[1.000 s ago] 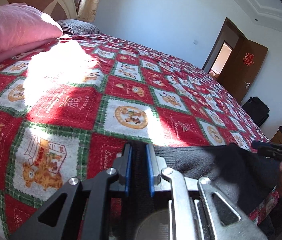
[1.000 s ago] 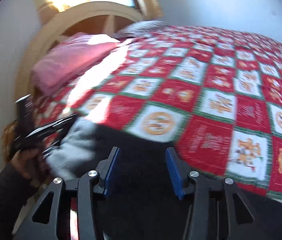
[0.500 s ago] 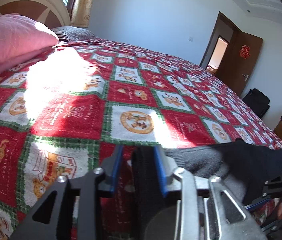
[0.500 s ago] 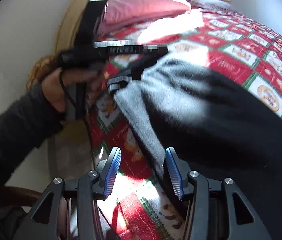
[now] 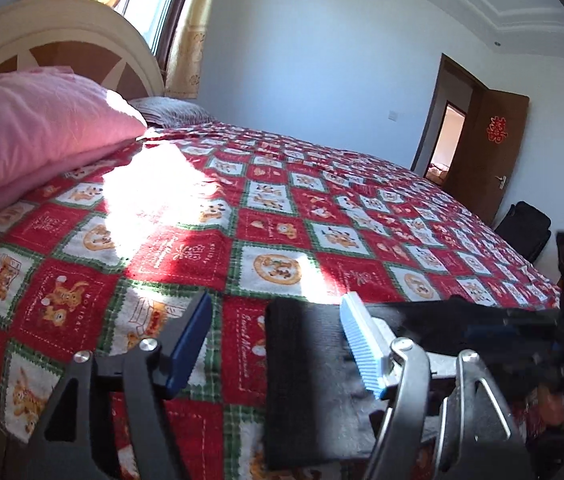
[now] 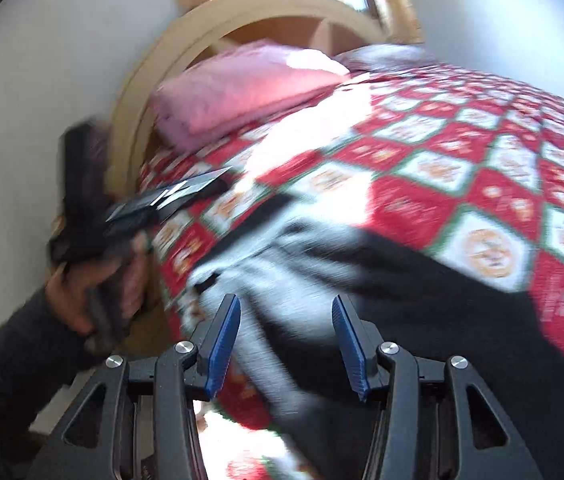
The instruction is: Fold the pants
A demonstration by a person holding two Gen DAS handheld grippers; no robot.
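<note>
The pants (image 5: 322, 380) are lying on the near edge of the bed (image 5: 282, 220). The left gripper (image 5: 277, 344) is opening, its pads clear of the waistband. The right gripper (image 6: 286, 336) is hovering half-open, holding nothing. Probably a fold is just finishing; next comes regrasping.

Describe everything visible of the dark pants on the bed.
The pants are dark, nearly black, with a paler grey inner face showing where the cloth is turned over; the fabric looks thick, soft and knitted. A ribbed band forms the straight edge nearest the left gripper. They lie rumpled at the near edge of the red patterned bedspread, resting on it. The left gripper's jaws are opening, the band between them but not clamped. The right gripper hovers open over them.
</note>
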